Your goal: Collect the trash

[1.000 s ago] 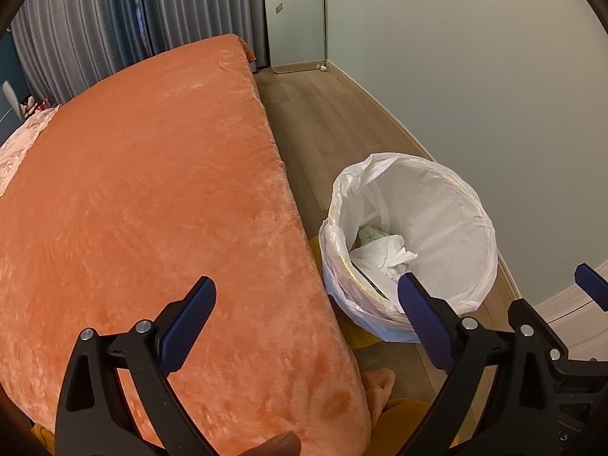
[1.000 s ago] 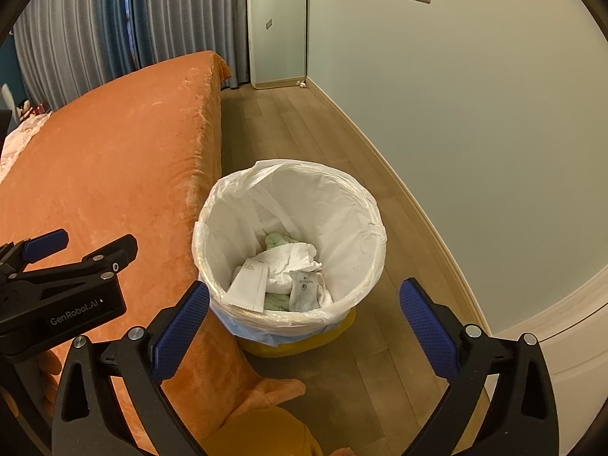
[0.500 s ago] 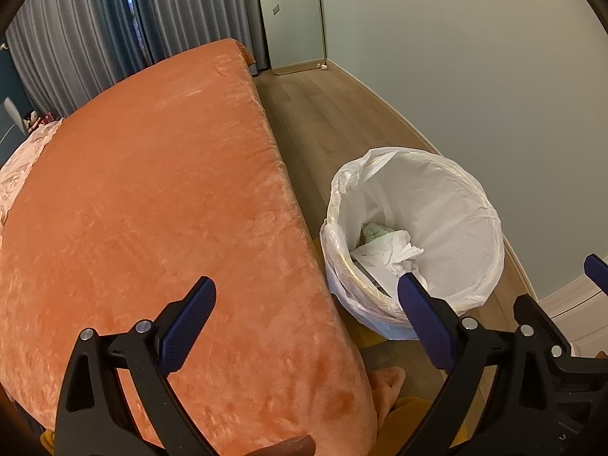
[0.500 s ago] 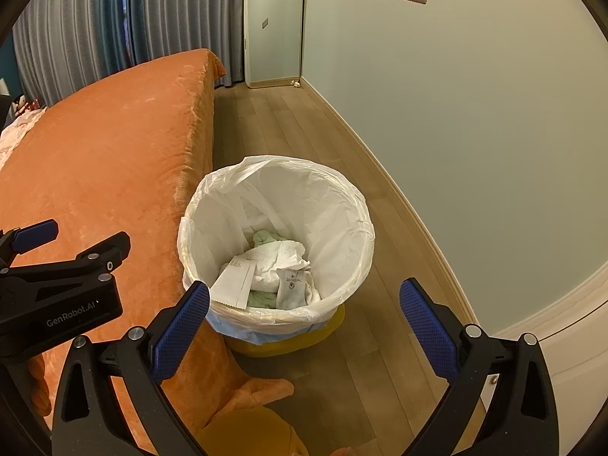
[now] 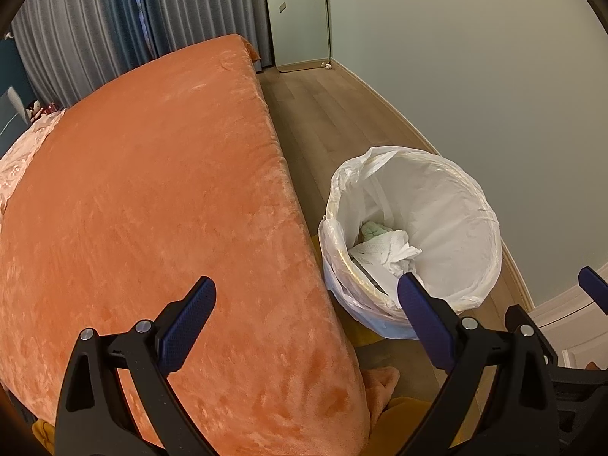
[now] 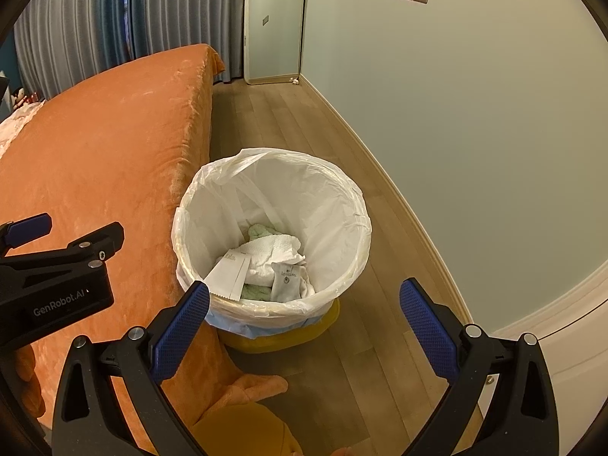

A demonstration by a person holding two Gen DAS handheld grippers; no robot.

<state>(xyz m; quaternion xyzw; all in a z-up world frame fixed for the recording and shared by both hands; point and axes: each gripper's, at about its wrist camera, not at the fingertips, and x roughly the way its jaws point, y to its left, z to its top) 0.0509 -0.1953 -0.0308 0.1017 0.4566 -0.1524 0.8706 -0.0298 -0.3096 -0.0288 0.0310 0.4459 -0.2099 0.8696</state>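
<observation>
The right gripper [image 6: 304, 307] is held wide apart with nothing between its blue pads, above the near rim of the trash bin [image 6: 357, 209]. The left gripper [image 5: 304, 304] is likewise spread wide and empty, over the edge of the orange bed [image 5: 144, 197]. Crumpled tissue [image 6: 273, 250] and paper packets [image 6: 228, 275] are seen inside the white-lined bin, just right of the bed.

bed cover [image 5: 152, 190]: plain orange
bin liner [image 6: 315, 186]: white
curtains [image 5: 114, 26]: grey-blue, striped folds
tongs pads [image 6: 180, 326]: blue
</observation>
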